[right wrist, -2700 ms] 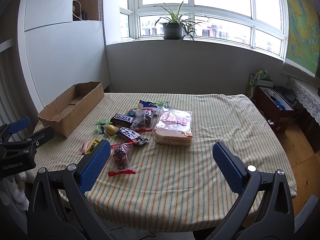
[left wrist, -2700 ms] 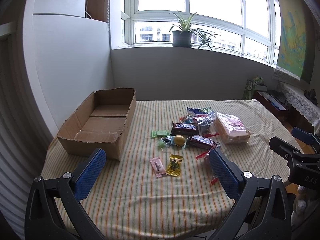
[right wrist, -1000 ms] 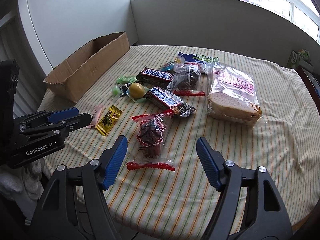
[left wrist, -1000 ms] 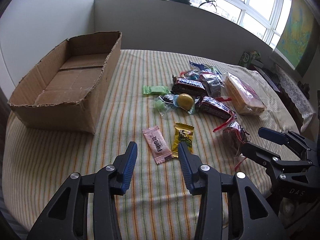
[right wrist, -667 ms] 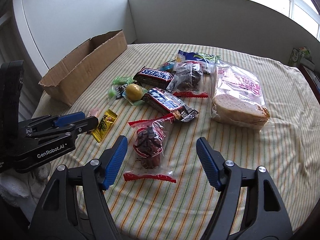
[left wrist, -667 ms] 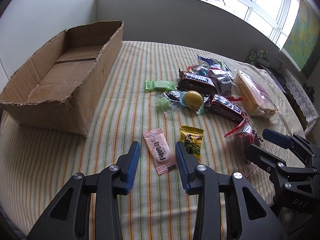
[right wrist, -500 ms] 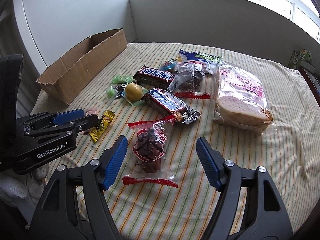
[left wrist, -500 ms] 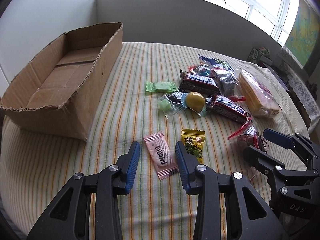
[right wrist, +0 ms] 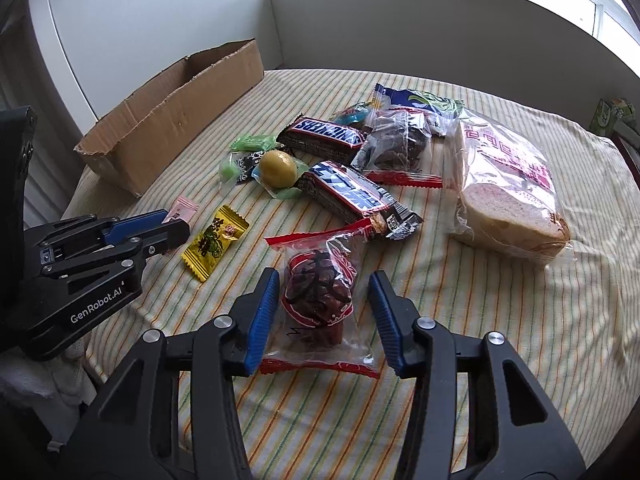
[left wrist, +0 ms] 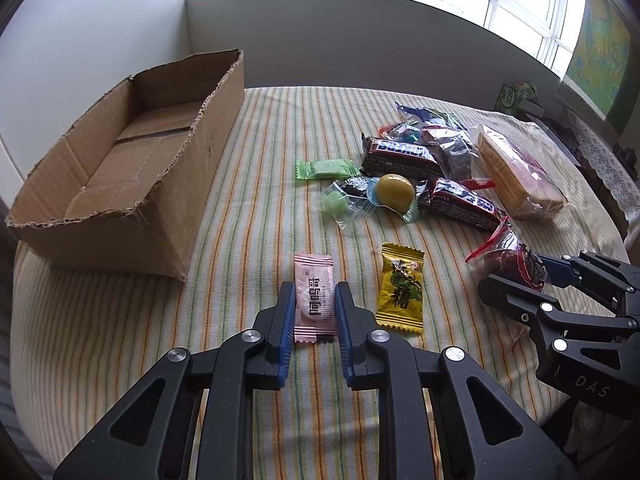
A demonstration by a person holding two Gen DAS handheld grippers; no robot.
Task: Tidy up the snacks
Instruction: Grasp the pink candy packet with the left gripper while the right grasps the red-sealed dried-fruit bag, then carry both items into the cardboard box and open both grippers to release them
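On the striped cloth lies a pink sachet (left wrist: 313,276), and my left gripper (left wrist: 315,289) is shut on its two long edges. That left gripper (right wrist: 172,226) also shows at the left of the right wrist view. A clear bag of red dates (right wrist: 320,292) lies between the blue pads of my right gripper (right wrist: 324,276). Those jaws are closing, with a gap still showing on the bag's right side. The open cardboard box (left wrist: 208,132) stands at the left with nothing in it.
A yellow sachet (left wrist: 400,288) lies just right of the pink one. Farther back lie two Snickers bars (left wrist: 400,156), a yellow ball candy (left wrist: 394,192), green candies (left wrist: 324,168) and a bagged bread loaf (left wrist: 516,168). The table's near edge runs right under both grippers.
Both grippers dropped toward the table and closed in. The left jaws shut on the pink sachet, and the right jaws narrowed around the date bag.
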